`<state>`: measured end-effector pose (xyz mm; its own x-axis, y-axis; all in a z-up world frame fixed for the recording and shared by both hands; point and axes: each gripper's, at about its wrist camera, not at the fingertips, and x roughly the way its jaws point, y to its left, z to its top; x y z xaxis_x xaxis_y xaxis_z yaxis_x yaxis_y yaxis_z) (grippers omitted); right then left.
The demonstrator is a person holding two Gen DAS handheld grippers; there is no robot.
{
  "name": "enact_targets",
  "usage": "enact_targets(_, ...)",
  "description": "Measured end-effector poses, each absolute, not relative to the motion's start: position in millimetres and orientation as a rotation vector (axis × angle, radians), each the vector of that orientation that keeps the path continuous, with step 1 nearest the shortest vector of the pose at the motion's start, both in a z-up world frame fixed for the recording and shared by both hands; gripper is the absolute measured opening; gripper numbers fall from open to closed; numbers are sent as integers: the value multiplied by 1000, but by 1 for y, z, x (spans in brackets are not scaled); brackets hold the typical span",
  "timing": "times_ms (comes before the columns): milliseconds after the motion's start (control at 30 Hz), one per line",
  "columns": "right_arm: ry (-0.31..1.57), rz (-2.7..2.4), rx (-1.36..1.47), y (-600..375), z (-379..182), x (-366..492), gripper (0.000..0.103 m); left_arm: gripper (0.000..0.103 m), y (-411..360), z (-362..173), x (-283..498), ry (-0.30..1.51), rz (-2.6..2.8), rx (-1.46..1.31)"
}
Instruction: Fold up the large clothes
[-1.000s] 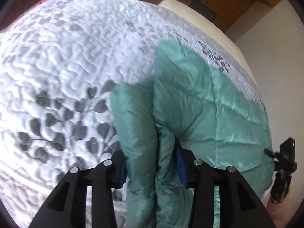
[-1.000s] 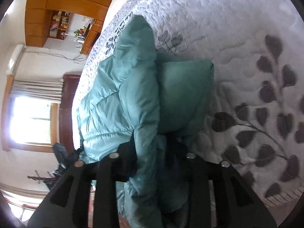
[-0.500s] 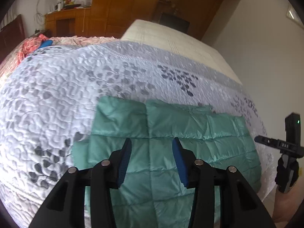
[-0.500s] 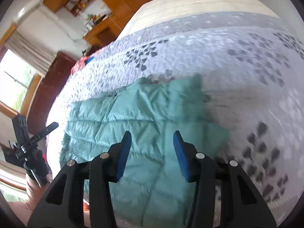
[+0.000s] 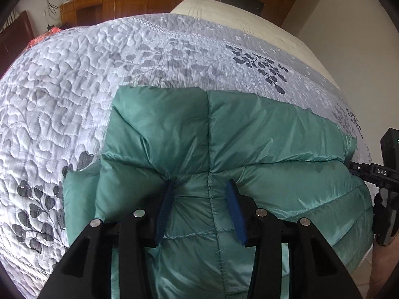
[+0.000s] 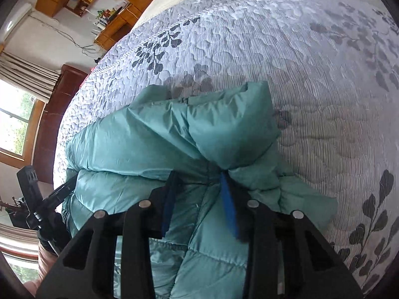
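Note:
A teal puffer jacket (image 5: 249, 137) lies folded on the bed's grey leaf-print quilt (image 5: 74, 74). My left gripper (image 5: 200, 194) points down into its near left part. Both blue pads are sunk in the puffy cloth, which puckers around the left one. The jaws stand apart with a quilted panel between them. In the right wrist view the jacket (image 6: 149, 137) bulges into a thick fold just beyond my right gripper (image 6: 198, 186). Its jaws are closing, and the fold is pinched up at their tips.
The quilt (image 6: 324, 74) stretches wide beyond and beside the jacket. A bare beige mattress end (image 5: 237, 17) and wooden cabinets (image 5: 99, 0) lie beyond it. A dark headboard (image 6: 57, 112) and a window (image 6: 15, 124) stand at one side. The right tool's black body (image 5: 385, 172) shows at the jacket's edge.
A second ago each gripper held a bunched jacket edge. Half a second ago the jacket lay flat with both jaws empty above it. Now both sets of fingertips dig in, and the right jaws have narrowed.

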<state>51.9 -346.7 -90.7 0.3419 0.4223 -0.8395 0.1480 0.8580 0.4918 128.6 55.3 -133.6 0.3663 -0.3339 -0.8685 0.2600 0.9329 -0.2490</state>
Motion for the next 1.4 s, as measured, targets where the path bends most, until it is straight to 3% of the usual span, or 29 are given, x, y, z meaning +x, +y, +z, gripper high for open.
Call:
enact_targets(133, 1187, 187, 496, -344, -54, 33, 38, 46, 68, -106, 123, 1131, -346, -92)
enact_targets(200, 1162, 203, 460, -341, -33, 16, 38, 59, 82, -87, 112, 1103, -319, -91)
enact_targets(367, 1174, 225, 399, -325, -4, -28, 38, 64, 128, -75, 82, 1137, -269, -124)
enact_targets(600, 1290, 164, 281, -293, -18, -52, 38, 68, 164, -102, 55, 1238, -267, -244)
enact_targets(1133, 1360, 142, 312, -288, -51, -53, 36, 76, 152, -143, 50, 1301, -384, -361)
enact_targets(1167, 1360, 141, 309, -288, -52, -53, 36, 75, 152, -143, 50, 1299, -390, -368)
enact_targets(1400, 1383, 134, 296, -284, -58, -46, 36, 36, 148, -141, 44, 1282, -412, -402)
